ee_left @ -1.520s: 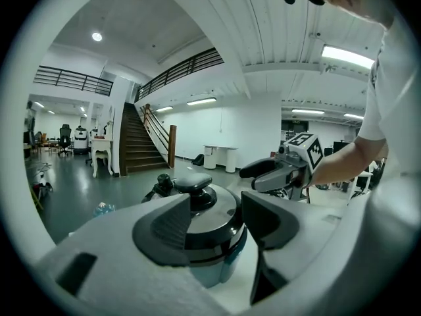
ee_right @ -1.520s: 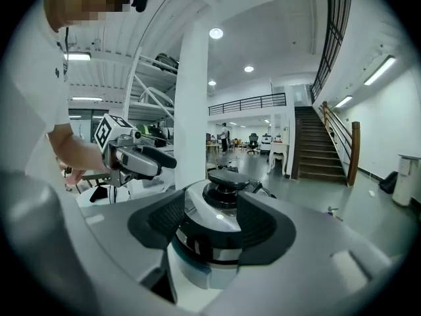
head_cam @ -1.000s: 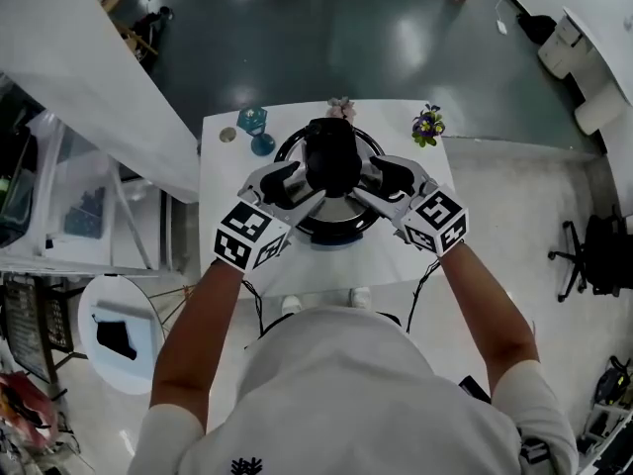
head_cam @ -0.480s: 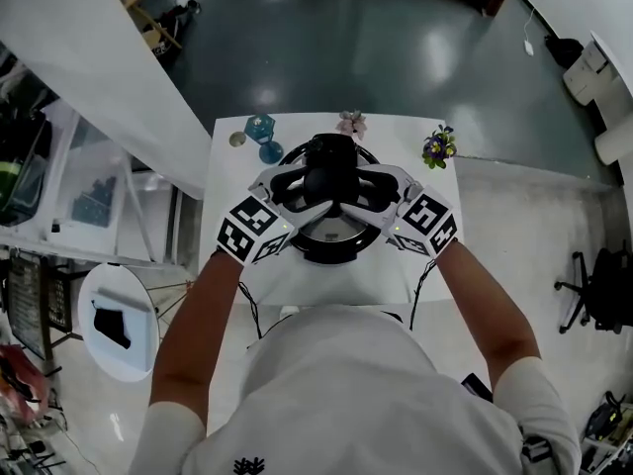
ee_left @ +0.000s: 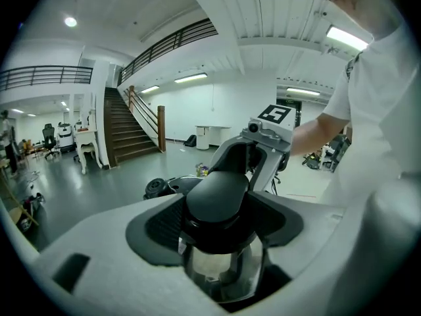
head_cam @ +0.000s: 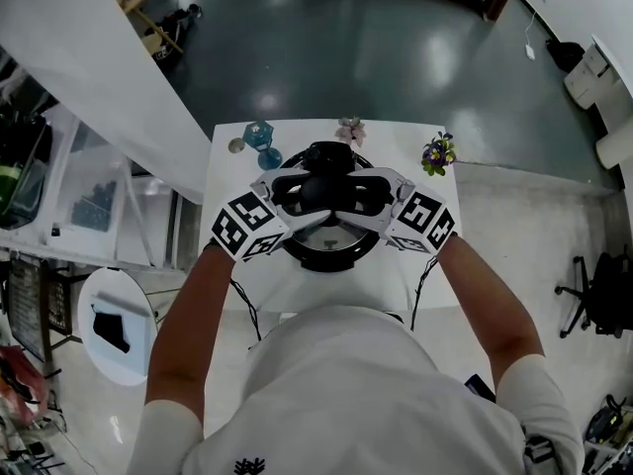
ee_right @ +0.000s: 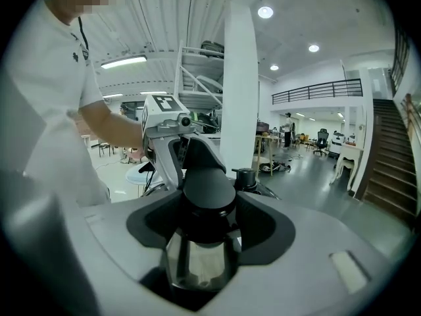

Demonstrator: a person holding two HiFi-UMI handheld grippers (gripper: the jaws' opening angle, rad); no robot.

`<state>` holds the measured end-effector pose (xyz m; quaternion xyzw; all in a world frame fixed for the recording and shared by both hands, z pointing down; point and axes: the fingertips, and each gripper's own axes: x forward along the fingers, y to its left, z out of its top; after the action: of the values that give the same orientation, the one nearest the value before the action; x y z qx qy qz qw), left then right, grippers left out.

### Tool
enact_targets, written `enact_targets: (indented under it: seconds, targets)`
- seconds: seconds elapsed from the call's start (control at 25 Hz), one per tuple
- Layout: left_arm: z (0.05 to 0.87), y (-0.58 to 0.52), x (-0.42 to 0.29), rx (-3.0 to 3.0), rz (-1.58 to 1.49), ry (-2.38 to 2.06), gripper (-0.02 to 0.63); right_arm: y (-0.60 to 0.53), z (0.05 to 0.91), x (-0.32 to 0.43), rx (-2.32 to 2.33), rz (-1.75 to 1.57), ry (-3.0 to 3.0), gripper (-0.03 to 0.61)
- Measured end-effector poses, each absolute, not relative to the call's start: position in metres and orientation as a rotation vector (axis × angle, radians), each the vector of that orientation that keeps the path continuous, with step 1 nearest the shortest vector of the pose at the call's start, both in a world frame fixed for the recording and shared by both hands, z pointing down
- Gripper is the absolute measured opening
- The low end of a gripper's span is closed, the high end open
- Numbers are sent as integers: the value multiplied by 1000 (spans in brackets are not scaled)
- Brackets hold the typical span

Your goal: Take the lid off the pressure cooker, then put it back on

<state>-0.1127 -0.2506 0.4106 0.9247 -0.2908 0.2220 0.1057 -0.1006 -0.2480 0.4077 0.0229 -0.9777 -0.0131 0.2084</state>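
The pressure cooker (head_cam: 326, 257) stands mid-table with its lid on, topped by a black knob (head_cam: 318, 188). My left gripper (head_cam: 302, 194) reaches in from the left and my right gripper (head_cam: 354, 196) from the right, so both straddle the knob from opposite sides. In the left gripper view the knob (ee_left: 217, 196) fills the gap of the left gripper (ee_left: 217, 226), whose jaws are opening. The right gripper (ee_right: 209, 222) likewise has the knob (ee_right: 209, 189) between open jaws. The shiny lid (ee_right: 197, 262) shows below. Pad contact is hard to make out.
A blue goblet (head_cam: 262, 137), a small round thing (head_cam: 234, 146), a pink flower (head_cam: 348, 130) and a purple-yellow flower pot (head_cam: 436, 153) stand along the far edge of the white table (head_cam: 297, 287). A round white stool (head_cam: 114, 330) sits lower left. A valve (ee_right: 245, 176) rises behind the knob.
Both grippers have closed in from the knob's sides and turned toward each other, so their jaws now enclose it. The cooker and lid have not moved.
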Motion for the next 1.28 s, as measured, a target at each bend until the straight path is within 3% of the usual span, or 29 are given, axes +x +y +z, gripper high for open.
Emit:
enact_targets:
  seconds: [0.36, 1.28]
  targets:
    - [416, -249, -109, 2736, 690, -638, 293, -247, 412, -105, -3, -36, -2680, 281]
    - [389, -251, -107, 2739, 688, -739, 291, -247, 385, -102, -65, -90, -2686, 275]
